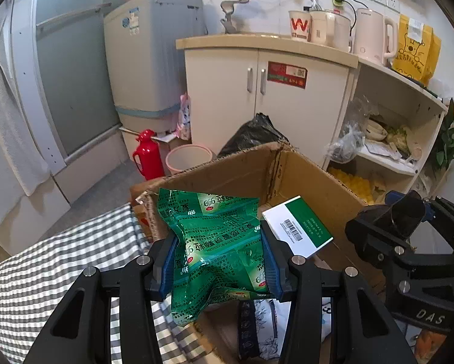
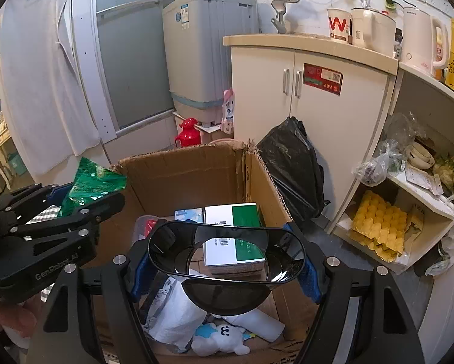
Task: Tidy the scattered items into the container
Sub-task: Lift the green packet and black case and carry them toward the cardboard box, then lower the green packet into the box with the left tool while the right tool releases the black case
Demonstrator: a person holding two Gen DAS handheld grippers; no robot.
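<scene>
On the left, the left tongs (image 1: 219, 261) are clenched on a crumpled green packet (image 1: 218, 242), their blue pads pressing its two sides. The packet hangs at the near-left corner of the cardboard box (image 1: 227, 176), partly above the striped cloth (image 1: 45, 267) and partly over the box's opening; from the right-hand camera the packet (image 2: 96, 182) sits just outside and above the left wall. I judge it is about to go in but has not been let go.

Moving to the middle, the box already holds a fair pile: a white-and-green carton (image 2: 233, 236) leaning toward the far side, a small light-blue pack (image 2: 188, 214) beside it, something red in clear plastic (image 2: 146, 226) at the left wall, white paper or cloth (image 2: 175, 309) lower down, a dark patterned piece (image 1: 251, 327), and a small white-and-blue plush toy (image 2: 221, 338) at the near edge. So a good share of the tidying looks done.

Further right, the right tongs (image 2: 227, 276) grasp a dark, glossy oval dish (image 2: 225, 254), held by its sides above the box interior. It too looks ready to be dropped, though it is not yet resting on anything.

What is left, as far as I can see: releasing these two things into the box. Whether more loose items lie about on the cloth I cannot tell; the visible patch shows none.
</scene>
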